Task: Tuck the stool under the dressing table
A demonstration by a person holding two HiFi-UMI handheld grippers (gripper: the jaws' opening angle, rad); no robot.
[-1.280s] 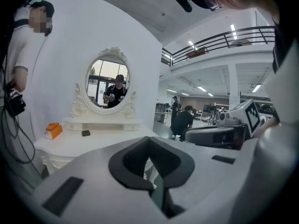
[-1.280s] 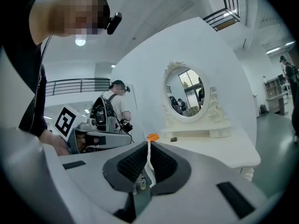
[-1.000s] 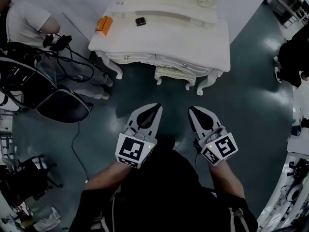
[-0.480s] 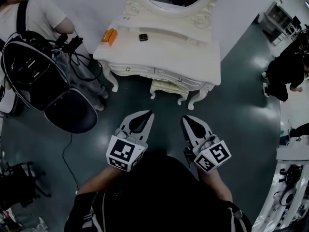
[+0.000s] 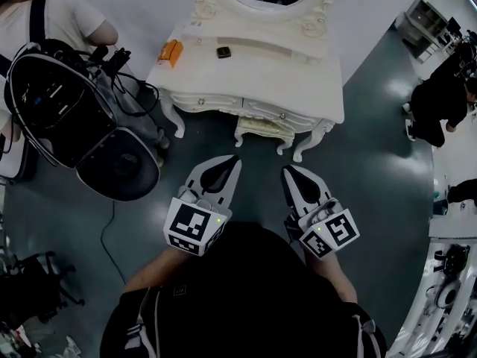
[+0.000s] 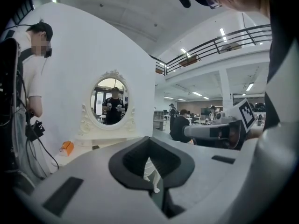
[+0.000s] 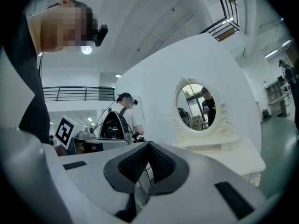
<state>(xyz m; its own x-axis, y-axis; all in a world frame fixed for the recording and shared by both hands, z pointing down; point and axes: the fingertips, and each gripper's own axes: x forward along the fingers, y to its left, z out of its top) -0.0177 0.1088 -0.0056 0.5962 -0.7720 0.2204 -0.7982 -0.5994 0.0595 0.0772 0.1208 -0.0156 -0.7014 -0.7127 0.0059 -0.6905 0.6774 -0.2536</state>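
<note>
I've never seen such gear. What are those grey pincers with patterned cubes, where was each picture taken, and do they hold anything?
No robot: a person carries two hand-held grippers. The top-down picture comes from a camera on the person's head. It shows the left gripper and right gripper, both shut and empty, before a dressing table with the stool beneath it. On the tabletop lie an orange box and a small dark item. The other two pictures come from cameras riding on each gripper, looking along its jaws towards the oval mirror.
</note>
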